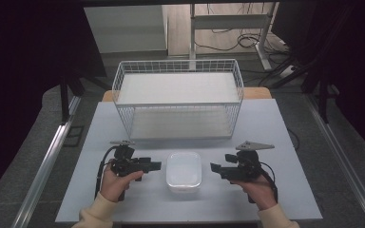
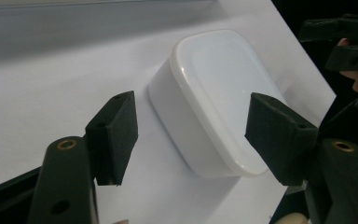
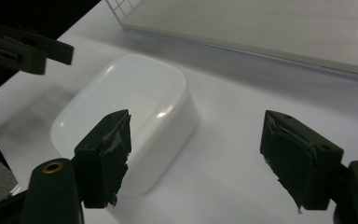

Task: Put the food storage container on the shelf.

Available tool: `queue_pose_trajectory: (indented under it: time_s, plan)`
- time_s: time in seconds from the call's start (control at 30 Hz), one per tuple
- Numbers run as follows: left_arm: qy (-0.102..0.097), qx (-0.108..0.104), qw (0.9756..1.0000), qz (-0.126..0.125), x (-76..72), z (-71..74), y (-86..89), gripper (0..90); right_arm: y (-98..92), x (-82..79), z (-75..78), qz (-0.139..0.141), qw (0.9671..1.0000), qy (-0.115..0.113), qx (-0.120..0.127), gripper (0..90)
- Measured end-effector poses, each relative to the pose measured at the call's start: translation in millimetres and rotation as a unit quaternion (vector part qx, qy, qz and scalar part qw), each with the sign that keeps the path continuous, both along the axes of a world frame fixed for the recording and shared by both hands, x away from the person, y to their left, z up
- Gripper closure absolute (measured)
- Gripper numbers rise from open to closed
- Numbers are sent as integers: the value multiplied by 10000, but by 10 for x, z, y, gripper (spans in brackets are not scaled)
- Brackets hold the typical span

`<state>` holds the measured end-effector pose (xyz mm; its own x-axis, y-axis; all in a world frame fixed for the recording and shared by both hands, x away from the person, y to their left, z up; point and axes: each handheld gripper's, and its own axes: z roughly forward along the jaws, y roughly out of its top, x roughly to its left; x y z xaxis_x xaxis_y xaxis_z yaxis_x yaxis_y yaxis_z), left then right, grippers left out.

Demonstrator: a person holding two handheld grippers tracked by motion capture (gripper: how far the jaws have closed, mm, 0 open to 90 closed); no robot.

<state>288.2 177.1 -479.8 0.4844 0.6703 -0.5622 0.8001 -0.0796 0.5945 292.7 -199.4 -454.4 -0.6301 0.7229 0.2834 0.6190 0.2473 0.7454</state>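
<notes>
**Ana:** Dark curtains hang on both sides of the room, with grey floor around a pale tabletop (image 1: 266, 142). What stands on it?

**Ben:** Biggest thing first: a white wire basket (image 1: 178, 97) with two flat shelves, at the far half of the tabletop. Nearer the person, in the middle, sits a white box (image 1: 184, 171) with rounded corners and a closed lid, well short of the basket.

**Ana:** And where is that box relative to each hand-held gripper?

**Ben:** Between them. In the high view the left hand-held gripper (image 1: 156, 166) points toward the box from its left side, with the tip just beside the box wall but not touching it. The right hand-held gripper (image 1: 214, 167) points at it from the right side, with a slightly wider strip of bare tabletop left between.

**Ana:** Are they gripping anything?

**Ben:** No. In the left gripper view the left hand-held gripper (image 2: 191, 135) has its jaws spread apart, and the box (image 2: 214, 88) lies beyond them, seen through the gap, its near corner low between the pads. Nothing is pressed. In the right gripper view the right hand-held gripper (image 3: 196, 158) is also released, its jaws wide; the box (image 3: 130, 98) lies ahead and toward the left jaw, partly behind that pad, with bare tabletop (image 3: 242, 116) in front of the other one.

**Ana:** Anything else from that side?

**Ben:** The basket's lower shelf edge (image 3: 261, 28) runs across the top of the right gripper view, beyond the box.
</notes>
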Motion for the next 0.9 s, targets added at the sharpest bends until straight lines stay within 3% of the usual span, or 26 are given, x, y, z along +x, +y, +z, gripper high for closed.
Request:
queue_pose_trajectory:
  time_s: [0.17, 0.3, 0.57, 0.9]
  plan:
    - [51, -31, 10000, 5, 17, -16, -8, 336, 207, 78, -68, 81, 9993, 306, 210, 276]
    - [64, -91, 9999, 5, 24, -30, -29, 337, 281, 95, -102, 97, 9990, 395, 189, 284]
    - [161, -212, 9996, -115, 53, -91, -140, 337, 321, 122, -209, -81, 9970, 660, 401, 348]
    - [237, -237, 9993, -137, 68, -139, -162, 342, 385, 112, -286, 3, 9950, 871, 481, 370]
